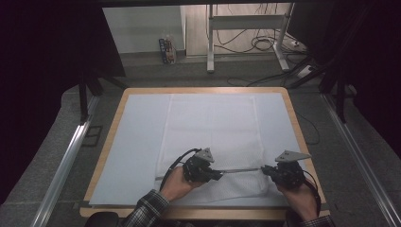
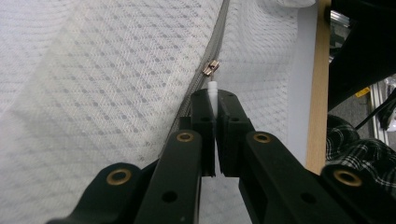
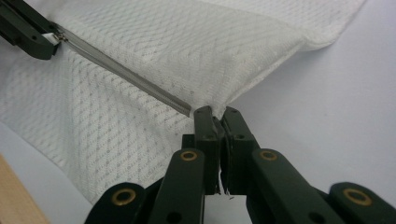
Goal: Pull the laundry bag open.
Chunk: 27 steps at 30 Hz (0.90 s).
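- White mesh cover [image 1: 210,137] lies flat mid-table, its zipper [image 1: 241,170] along the 6 o'clock edge.
- Left gripper [image 2: 213,100] is clamped on the white pull tab [image 2: 213,89].
- Right gripper [image 3: 216,116] pinches the fabric at the zipper's end, at 3 o'clock.
- Light, limp, probably bunches; keep it taut.

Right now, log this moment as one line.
left tongs: shut on zipper pull | right tongs: shut on cover corner | zipper: taut between them | white mesh cover: flat on table
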Tool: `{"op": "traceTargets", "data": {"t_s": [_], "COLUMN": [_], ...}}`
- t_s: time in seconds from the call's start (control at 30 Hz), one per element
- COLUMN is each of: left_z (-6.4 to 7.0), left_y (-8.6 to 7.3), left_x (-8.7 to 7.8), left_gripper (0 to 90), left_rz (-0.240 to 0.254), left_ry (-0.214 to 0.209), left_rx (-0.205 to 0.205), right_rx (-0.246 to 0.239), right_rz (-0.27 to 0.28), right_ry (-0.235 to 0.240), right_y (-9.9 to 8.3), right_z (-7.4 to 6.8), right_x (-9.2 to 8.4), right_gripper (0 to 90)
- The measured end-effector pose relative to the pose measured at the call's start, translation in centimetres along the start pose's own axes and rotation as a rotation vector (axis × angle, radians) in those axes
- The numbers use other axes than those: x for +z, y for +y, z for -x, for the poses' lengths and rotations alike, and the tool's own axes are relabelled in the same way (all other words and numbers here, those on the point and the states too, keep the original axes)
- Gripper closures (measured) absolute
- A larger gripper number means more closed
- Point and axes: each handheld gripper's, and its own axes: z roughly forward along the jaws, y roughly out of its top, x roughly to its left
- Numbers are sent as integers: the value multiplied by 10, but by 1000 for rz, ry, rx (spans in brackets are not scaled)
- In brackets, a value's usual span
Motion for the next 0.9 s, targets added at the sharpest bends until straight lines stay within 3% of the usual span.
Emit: {"op": "traceTargets", "data": {"t_s": [0.57, 0.9], "left_z": [1, 1], "left_y": [-14, -24], "left_x": [-14, -21], "left_gripper": [876, 876], "left_rz": [13, 18], "left_ry": [36, 35], "left_rx": [-24, -51], "right_rx": [-6, -14], "right_rz": [-2, -2], "right_ry": [-6, -5], "right_y": [0, 0], "right_z": [0, 0], "right_x": [0, 0], "right_gripper": [858, 858]}}
